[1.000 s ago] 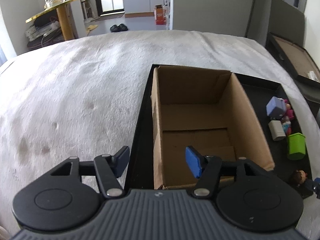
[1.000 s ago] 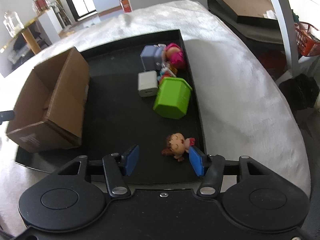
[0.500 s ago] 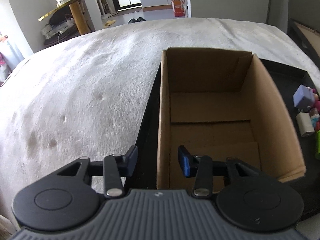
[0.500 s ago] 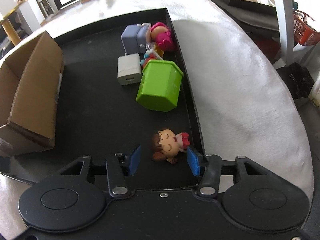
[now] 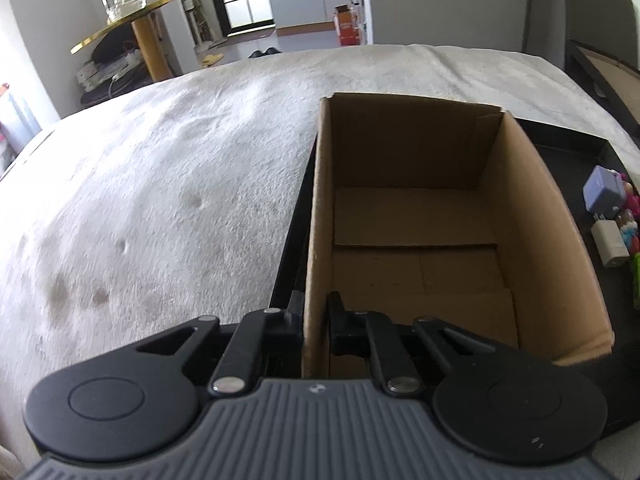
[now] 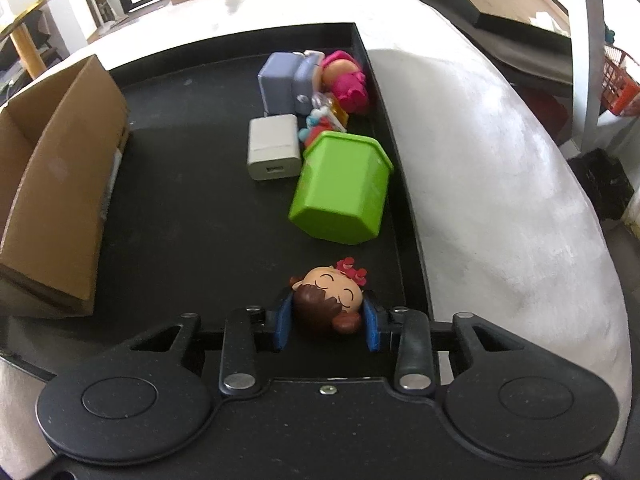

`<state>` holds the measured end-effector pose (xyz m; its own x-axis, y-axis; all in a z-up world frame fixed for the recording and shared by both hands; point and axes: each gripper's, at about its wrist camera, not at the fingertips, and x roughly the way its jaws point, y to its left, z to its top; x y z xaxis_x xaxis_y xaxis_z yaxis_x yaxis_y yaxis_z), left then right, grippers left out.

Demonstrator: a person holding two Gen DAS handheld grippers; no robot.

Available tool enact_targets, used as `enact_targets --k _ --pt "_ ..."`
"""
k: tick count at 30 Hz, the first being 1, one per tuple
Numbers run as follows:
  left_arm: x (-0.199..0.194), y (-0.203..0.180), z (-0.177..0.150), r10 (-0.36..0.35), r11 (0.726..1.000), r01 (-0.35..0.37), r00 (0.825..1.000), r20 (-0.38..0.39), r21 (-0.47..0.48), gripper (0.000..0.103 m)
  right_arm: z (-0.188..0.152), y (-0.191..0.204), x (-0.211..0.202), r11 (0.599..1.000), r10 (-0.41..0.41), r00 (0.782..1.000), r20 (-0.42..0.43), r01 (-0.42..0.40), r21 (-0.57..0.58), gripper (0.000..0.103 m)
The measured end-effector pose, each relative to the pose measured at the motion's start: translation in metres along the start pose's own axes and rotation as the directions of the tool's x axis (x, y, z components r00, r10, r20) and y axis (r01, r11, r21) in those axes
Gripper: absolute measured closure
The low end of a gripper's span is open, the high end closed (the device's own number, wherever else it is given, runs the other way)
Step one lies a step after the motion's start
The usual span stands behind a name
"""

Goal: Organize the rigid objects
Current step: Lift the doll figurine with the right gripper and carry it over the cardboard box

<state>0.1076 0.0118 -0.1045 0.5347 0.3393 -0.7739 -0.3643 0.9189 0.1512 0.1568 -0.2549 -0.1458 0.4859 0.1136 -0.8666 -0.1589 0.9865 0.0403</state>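
An open, empty cardboard box [image 5: 404, 216] stands at the left of a black tray [image 6: 192, 208]. My left gripper [image 5: 316, 314] is shut on the box's near left wall, one finger outside it and one inside. In the right wrist view a small doll figure [image 6: 330, 296] with brown hair and a red bow lies on the tray near its right rim. My right gripper [image 6: 327, 322] has its jaws closing, and the blue pads [image 6: 283, 322] sit against both sides of the doll's head.
Beyond the doll lie a green cup [image 6: 344, 188] on its side, a white charger [image 6: 274, 152], a purple block [image 6: 280, 84], a pink doll [image 6: 348, 80] and a small colourful toy [image 6: 320, 120]. The tray rests on a white fuzzy cloth [image 5: 180, 184].
My left gripper dropped onto the box's left wall and shut on it. My right gripper came down around the doll and its jaws narrowed onto the head.
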Motion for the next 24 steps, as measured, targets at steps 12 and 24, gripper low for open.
enact_targets --k 12,24 --pt "0.002 0.004 0.003 0.034 0.997 -0.033 0.999 -0.005 0.064 0.091 0.006 0.017 -0.018 0.996 0.071 0.995 0.075 -0.067 -0.06 0.068" --pt "0.011 0.011 0.01 0.093 0.995 -0.094 0.995 -0.025 -0.039 0.086 0.03 0.048 -0.038 0.973 0.191 0.966 0.173 -0.163 -0.161 0.068"
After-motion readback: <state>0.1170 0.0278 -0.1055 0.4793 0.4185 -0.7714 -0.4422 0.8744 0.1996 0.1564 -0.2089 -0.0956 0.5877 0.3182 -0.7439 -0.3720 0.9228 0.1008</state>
